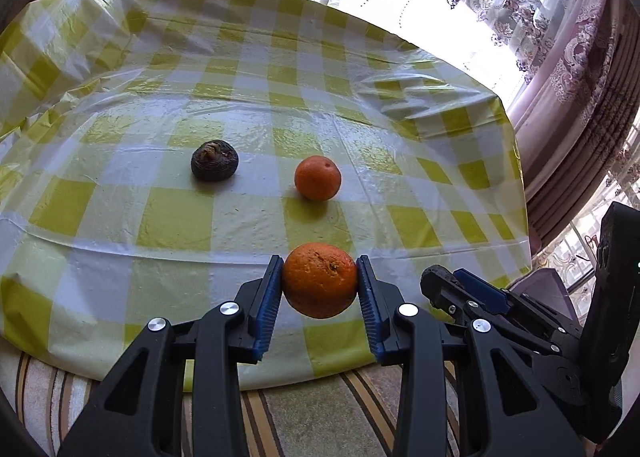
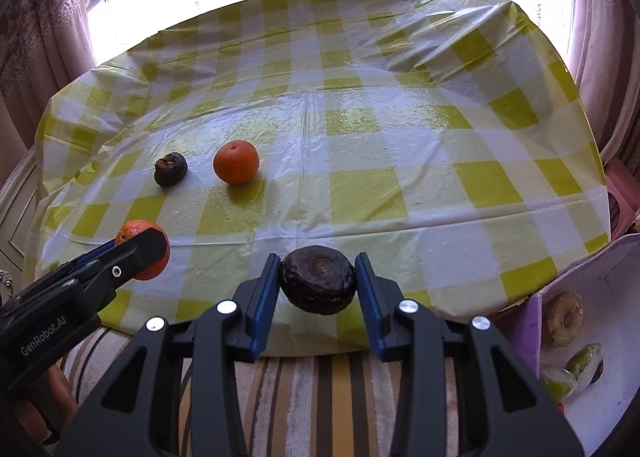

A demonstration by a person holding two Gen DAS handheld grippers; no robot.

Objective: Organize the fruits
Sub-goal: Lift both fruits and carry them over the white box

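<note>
My left gripper (image 1: 320,281) is shut on an orange (image 1: 320,279) and holds it above the table's near edge; it also shows in the right wrist view (image 2: 141,253). My right gripper (image 2: 318,281) is shut on a dark brown round fruit (image 2: 318,279), also above the near edge. On the checked tablecloth (image 1: 180,217) lie a second orange (image 1: 318,177) (image 2: 236,161) and a second dark fruit (image 1: 215,160) (image 2: 171,169), side by side. The right gripper shows at the lower right of the left wrist view (image 1: 460,285).
The table is covered by a yellow-and-white checked plastic cloth (image 2: 400,185). A striped cloth (image 2: 312,397) lies below its near edge. A white box (image 2: 592,357) with several wrapped fruits stands at the right. Curtains (image 1: 568,69) and bright windows are behind.
</note>
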